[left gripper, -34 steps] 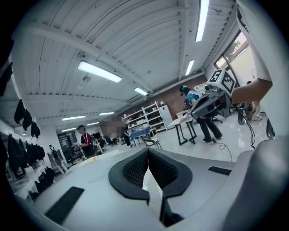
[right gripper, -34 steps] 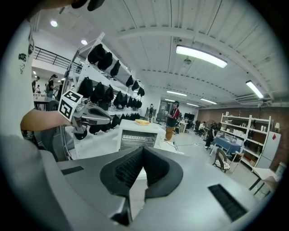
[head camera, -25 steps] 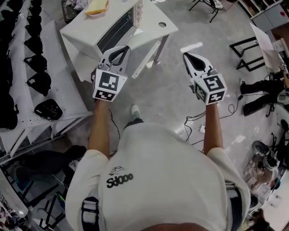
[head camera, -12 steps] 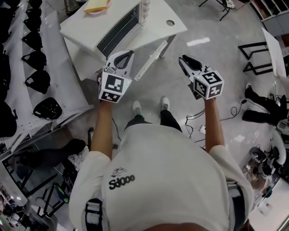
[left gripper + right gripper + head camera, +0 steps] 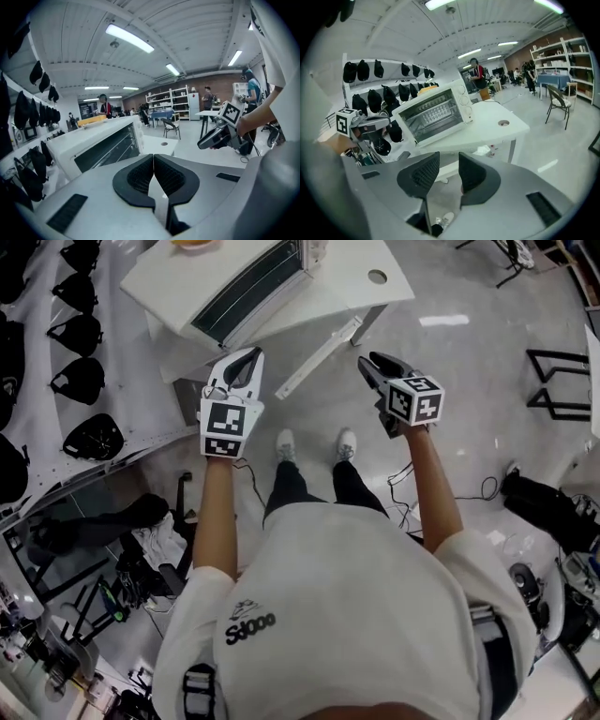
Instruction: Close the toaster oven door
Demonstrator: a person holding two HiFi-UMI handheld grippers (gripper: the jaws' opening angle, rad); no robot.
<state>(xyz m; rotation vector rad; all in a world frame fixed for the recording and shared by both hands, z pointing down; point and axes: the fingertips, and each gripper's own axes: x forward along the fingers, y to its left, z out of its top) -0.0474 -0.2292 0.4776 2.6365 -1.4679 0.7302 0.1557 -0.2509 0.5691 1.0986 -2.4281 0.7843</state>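
A white toaster oven [image 5: 248,292] stands on a white table [image 5: 361,268], and its glass door lies up against its front. The right gripper view shows the oven [image 5: 436,115] head-on across the table [image 5: 499,123]. Both grippers hang in the air short of the table, above the floor. My left gripper [image 5: 246,354] is shut, its pads [image 5: 140,176] touching with nothing between them. The jaws of my right gripper [image 5: 367,360] are opening, and the gap [image 5: 449,159] holds nothing. The left gripper view has the oven [image 5: 101,145] at its left and the right gripper [image 5: 215,138] at its right.
Racks of black caps [image 5: 80,334] line the left side. A yellow thing [image 5: 91,120] lies on the oven's top. The person's shoes [image 5: 286,442] stand below the grippers, cables [image 5: 403,488] trail on the floor, and a black frame [image 5: 562,381] stands at the right. People and chairs [image 5: 558,103] are far back.
The person has stepped back from the table. The oven has slid toward the top of the head view, and both grippers now hang farther from it, over the floor.
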